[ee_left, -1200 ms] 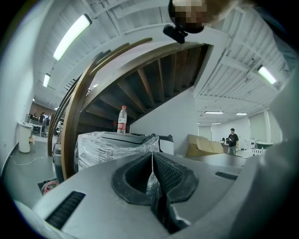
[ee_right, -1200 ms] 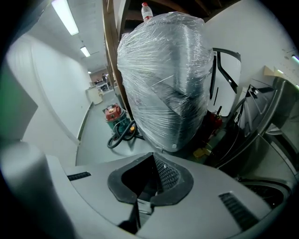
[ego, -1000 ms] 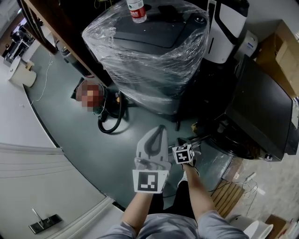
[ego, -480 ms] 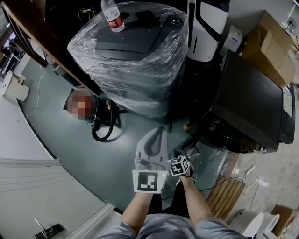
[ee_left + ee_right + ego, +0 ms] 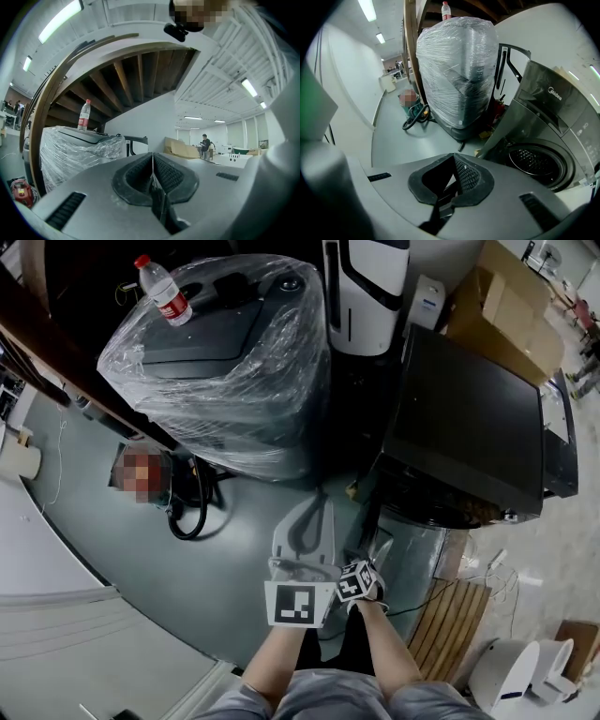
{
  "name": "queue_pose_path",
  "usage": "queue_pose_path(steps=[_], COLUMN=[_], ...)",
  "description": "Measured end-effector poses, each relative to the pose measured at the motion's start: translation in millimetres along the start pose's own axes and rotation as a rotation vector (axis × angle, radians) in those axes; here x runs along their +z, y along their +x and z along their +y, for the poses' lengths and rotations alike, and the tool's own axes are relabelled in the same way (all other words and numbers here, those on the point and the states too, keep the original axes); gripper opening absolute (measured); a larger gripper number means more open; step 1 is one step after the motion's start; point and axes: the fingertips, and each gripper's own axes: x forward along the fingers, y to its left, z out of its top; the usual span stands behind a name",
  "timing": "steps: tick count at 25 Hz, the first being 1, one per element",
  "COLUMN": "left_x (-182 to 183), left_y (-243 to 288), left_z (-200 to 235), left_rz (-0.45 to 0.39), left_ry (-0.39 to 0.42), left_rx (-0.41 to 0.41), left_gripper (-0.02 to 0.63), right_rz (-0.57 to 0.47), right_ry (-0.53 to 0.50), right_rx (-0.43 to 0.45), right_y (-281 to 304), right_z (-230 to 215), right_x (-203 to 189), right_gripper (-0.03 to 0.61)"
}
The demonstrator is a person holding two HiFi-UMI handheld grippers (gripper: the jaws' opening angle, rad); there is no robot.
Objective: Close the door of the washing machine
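One black hose (image 5: 187,507) lies coiled on the smooth grey-green floor (image 5: 225,577) near its left edge. Just right of it stands one boxy appliance (image 5: 225,381) wound in crinkled clear film. A single clear plastic bottle (image 5: 161,289) with a red cap stands upright at the far left corner of its top.

The left gripper (image 5: 319,507) has its two ribbed black pads pressed together on nothing. The right gripper (image 5: 453,159), just beside it, is likewise closed and empty.

One tall white-and-black unit (image 5: 366,292) stands behind. To the right sits the one dark, square washing machine (image 5: 469,418). Its door (image 5: 412,554) is swung open toward the person, and the perforated steel drum (image 5: 534,161) is exposed. Brown cardboard boxes (image 5: 506,296) sit beyond it, and one wooden slatted board (image 5: 455,624) lies at the floor's right edge.
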Motion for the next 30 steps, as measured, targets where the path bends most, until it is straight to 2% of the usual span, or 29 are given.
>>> queue_pose_path(steps=[9,15,23,30], left_x=[-7,-10,-15,-23], left_y=[25,36,53,66], left_z=[-55,-86,-117,-136], left_rz=[0.009,0.021,0.024,0.042], left_ry=[0.003,0.005,0.008,0.0], left_rx=[-0.089,-0.137,-0.178,-0.19], left_gripper=[0.004,0.005,0.005,0.003], right_rz=[0.046,0.055,0.061,0.019], right_ry=[0.05,0.133,0.197,0.274], right_rx=[-0.059,-0.107,-0.162,-0.239], right_y=[-21,-28,-44,-52], right_z=[-39,-73,-117,-162], right_x=[-34,-58,-74,-91], right_gripper=[0.0,0.0,0.0,0.0])
